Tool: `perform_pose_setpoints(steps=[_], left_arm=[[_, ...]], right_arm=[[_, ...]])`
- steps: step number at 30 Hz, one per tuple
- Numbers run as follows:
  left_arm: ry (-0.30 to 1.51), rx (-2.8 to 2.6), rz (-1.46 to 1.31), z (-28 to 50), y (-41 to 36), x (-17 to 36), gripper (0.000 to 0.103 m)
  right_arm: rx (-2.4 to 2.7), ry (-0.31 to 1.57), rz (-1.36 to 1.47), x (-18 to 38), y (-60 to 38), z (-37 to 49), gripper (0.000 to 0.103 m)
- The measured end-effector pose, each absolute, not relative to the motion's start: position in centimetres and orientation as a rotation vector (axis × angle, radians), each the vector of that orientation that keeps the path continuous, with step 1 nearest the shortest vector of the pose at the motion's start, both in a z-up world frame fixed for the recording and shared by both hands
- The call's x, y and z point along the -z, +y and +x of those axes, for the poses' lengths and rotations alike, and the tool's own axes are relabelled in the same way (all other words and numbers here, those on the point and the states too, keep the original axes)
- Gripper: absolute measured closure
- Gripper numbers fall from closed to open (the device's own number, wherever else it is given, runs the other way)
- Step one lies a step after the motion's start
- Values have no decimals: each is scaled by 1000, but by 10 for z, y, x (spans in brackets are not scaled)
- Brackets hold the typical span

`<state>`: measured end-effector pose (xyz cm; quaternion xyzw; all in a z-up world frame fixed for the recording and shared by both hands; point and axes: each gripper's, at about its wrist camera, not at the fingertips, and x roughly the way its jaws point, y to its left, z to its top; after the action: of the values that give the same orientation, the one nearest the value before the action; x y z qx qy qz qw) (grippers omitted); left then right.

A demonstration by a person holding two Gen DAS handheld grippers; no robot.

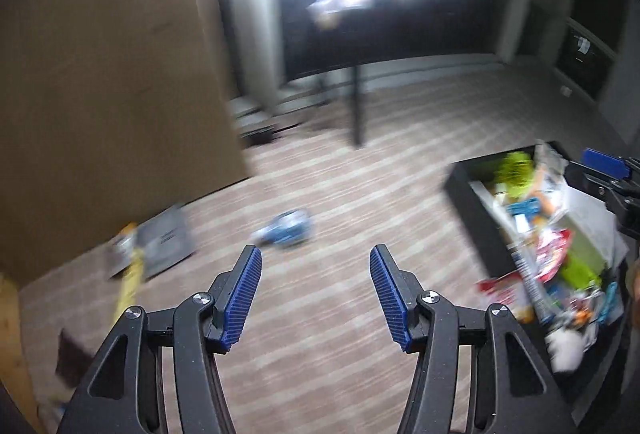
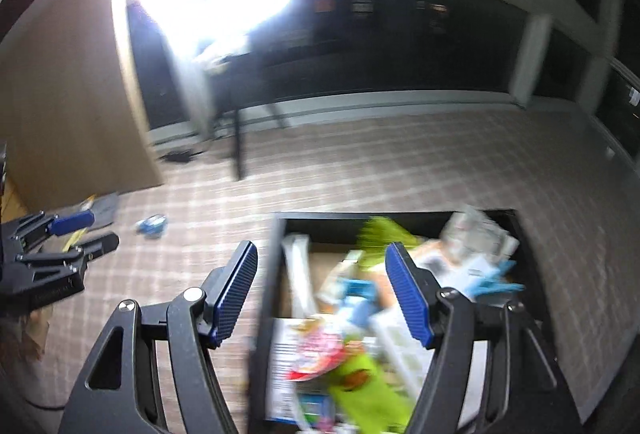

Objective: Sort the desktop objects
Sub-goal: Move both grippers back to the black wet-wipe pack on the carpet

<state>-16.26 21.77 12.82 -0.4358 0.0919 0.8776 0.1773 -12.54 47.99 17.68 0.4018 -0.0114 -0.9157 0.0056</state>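
Observation:
Both views are motion-blurred. A black table holds a jumble of colourful packets, boxes and green items; it also shows at the right of the left wrist view. My right gripper is open and empty, raised over the table's left edge. My left gripper is open and empty, held above the carpet to the left of the table. It shows in the right wrist view, and the right gripper's finger shows in the left wrist view.
A blue packet lies on the striped carpet, also seen in the right wrist view. A grey flat item and a yellow item lie by a brown cabinet. A bright ring light on a black stand glares ahead.

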Motion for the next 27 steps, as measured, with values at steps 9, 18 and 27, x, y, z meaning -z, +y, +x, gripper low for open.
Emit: perform_pose_setpoints(steps=[9,18,27], left_arm=[[8,-2719,-1450,-148,75,-113,49],[-248,-2853,-1643,-136,-46,-97,49],[-532,-2823,-1766,-141,-118,-74,48]], right_arm=[[2528,148,1189,-167,348,-153,38],[2282,124,1313,-134,233,-192,38],[2097,79,1393,-105,141,-213,38]])
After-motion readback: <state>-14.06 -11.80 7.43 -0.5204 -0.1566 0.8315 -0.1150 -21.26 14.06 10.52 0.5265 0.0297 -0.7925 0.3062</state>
